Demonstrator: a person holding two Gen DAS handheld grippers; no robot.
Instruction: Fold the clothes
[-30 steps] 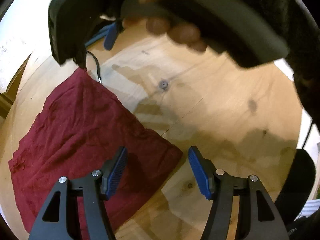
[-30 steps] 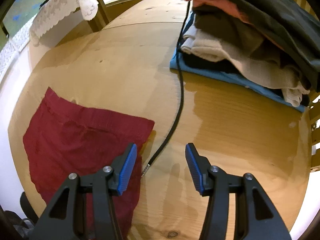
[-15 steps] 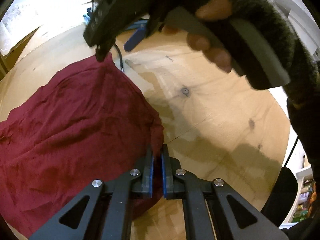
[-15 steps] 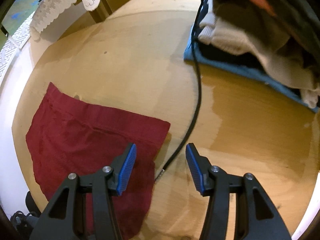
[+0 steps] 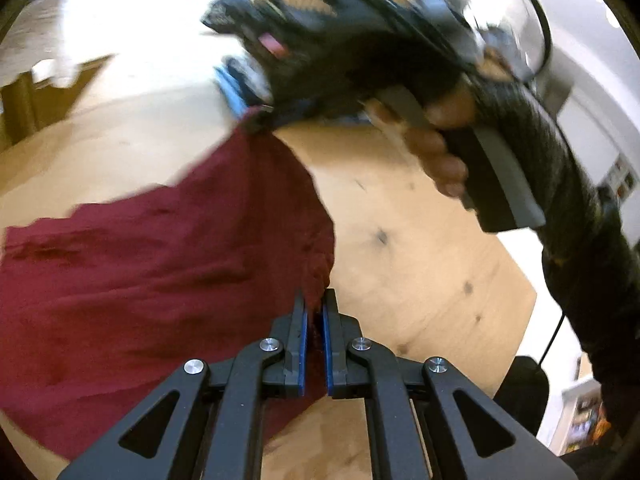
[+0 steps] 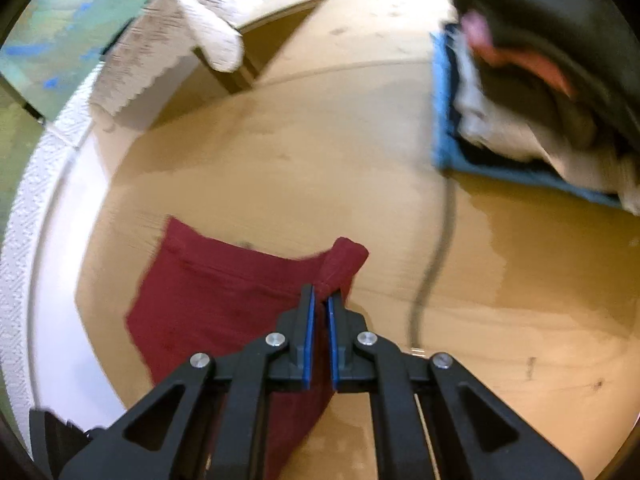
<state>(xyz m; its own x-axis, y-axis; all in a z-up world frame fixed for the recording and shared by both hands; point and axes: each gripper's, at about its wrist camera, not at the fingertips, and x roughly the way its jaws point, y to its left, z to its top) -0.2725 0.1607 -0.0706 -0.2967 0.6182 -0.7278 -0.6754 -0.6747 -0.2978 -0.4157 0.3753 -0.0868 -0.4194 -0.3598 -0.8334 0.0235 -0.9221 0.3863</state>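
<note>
Both grippers newly clamped on lifted red cloth (image 5: 168, 280) corners, no legible writing

Red cloth (image 5: 160, 280) runs off the left-wrist frame's left edge; its corner is hidden between the left claw (image 5: 314, 312) pads. Clothes pile (image 6: 540, 100) is motion-blurred and cut off at right; the right claw (image 5: 264, 120) is smeared.

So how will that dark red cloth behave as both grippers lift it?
Probably floppy: the red cloth sags between the left gripper and right gripper. Likely light, since the pinched corners bunch and wrinkle. It seems unlikely to slip, as the fabric sits deep between the pads.
</note>
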